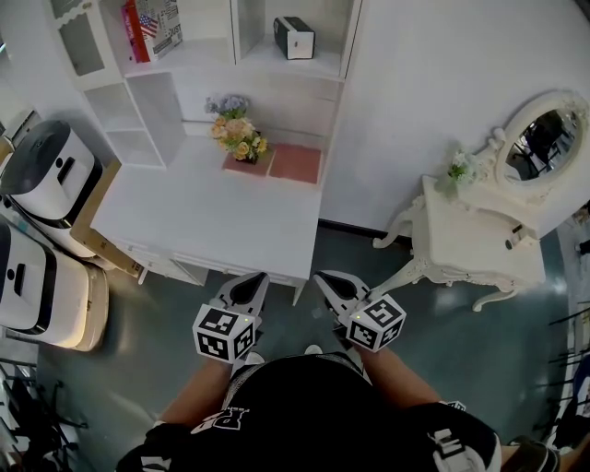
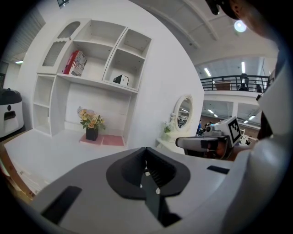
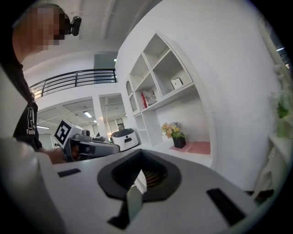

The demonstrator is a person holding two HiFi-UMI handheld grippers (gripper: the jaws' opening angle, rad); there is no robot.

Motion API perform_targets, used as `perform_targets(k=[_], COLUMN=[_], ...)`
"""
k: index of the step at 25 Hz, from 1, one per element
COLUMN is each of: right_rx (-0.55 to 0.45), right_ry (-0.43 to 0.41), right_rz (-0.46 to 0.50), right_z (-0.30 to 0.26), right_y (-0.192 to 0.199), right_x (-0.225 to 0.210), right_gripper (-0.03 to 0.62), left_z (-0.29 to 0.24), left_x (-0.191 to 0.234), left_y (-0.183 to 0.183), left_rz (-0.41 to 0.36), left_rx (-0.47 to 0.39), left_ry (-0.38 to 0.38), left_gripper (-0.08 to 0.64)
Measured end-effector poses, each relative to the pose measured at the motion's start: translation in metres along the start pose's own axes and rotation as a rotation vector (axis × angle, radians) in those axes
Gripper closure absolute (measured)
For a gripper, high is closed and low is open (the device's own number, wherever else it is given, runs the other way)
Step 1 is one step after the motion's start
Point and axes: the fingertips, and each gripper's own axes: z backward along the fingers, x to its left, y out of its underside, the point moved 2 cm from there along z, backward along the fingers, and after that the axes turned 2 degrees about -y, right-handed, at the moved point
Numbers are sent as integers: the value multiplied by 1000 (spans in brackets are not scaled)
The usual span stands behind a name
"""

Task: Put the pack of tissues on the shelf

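A dark pack of tissues with a white face (image 1: 293,37) stands in the upper middle compartment of the white shelf unit (image 1: 198,57); it also shows small in the left gripper view as the pack (image 2: 121,79) and in the right gripper view as the pack (image 3: 176,82). Both grippers hover side by side just off the front edge of the white desk (image 1: 194,221), far from the pack. My left gripper (image 1: 253,279) has its jaws together with nothing between them, and so does my right gripper (image 1: 325,279). From their own cameras the left gripper (image 2: 147,172) and right gripper (image 3: 138,177) look empty.
A red box with a flag print (image 1: 152,28) leans in the upper left compartment. A flower pot (image 1: 238,138) and a pink mat (image 1: 295,163) sit at the desk's back. A white vanity table with an oval mirror (image 1: 479,240) stands right. White machines (image 1: 46,175) crowd the left.
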Motion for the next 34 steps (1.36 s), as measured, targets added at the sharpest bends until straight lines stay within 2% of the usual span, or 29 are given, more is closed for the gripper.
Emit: perform_targets(k=[34], right_rx=[18], right_ry=[-14], right_rz=[6], right_z=[-4], right_y=[6], right_x=[1], right_gripper=[585], left_z=[-5], left_x=[-4], left_y=[-1], left_rz=[-9], left_rx=[0], left_ry=[11], left_gripper=[546])
